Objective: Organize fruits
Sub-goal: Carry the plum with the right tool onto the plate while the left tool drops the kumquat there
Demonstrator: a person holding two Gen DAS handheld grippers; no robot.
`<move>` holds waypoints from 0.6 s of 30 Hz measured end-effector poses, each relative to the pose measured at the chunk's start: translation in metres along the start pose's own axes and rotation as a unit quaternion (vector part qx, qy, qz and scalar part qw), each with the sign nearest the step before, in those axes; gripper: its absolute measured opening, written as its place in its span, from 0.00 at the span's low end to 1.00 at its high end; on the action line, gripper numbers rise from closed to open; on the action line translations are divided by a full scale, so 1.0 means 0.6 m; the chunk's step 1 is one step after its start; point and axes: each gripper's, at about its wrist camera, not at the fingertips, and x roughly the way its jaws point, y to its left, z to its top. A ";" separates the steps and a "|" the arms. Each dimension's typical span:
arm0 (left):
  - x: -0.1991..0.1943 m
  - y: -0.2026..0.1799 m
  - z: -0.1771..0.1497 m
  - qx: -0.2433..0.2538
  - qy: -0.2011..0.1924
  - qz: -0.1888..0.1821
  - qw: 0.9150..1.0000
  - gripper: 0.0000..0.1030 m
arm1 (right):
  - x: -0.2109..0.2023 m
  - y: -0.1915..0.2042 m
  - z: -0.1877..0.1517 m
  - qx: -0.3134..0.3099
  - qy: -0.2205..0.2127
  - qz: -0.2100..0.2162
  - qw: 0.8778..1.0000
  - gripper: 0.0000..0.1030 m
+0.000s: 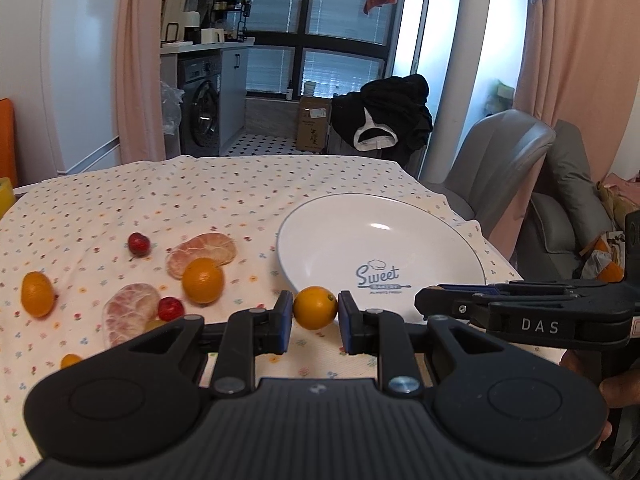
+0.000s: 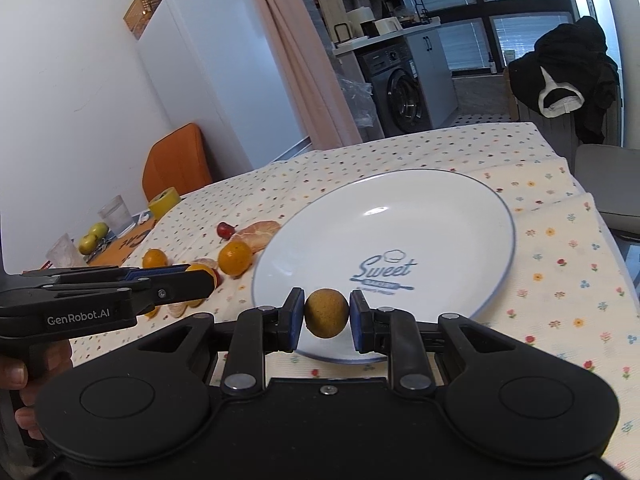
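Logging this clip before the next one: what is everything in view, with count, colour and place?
plate: one, white with blue rim, on the tablecloth, nothing on it
orange fruits: three loose, left of the plate
red fruits: two, small, among the orange ones
peeled citrus pieces: two, pale orange-pink, left of the plate
tablecloth: one, cream, flowered
glasses: two, clear, far left
left gripper: black, shut on a small orange
right gripper: black, shut on a brownish fruit
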 end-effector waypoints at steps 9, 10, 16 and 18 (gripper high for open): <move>0.029 -0.026 0.006 0.011 0.012 -0.013 1.000 0.22 | 0.002 -0.020 -0.001 0.008 0.001 -0.006 1.000 0.27; 0.032 -0.028 0.006 0.012 0.013 -0.015 1.000 0.22 | 0.002 -0.021 -0.001 0.008 0.002 -0.006 1.000 0.27; 0.044 -0.035 0.005 0.013 0.020 -0.022 0.999 0.22 | 0.000 -0.027 -0.002 0.011 0.002 -0.008 1.000 0.27; 0.044 -0.036 0.006 0.012 0.019 -0.024 0.999 0.22 | 0.000 -0.029 -0.003 0.013 0.003 -0.008 1.000 0.27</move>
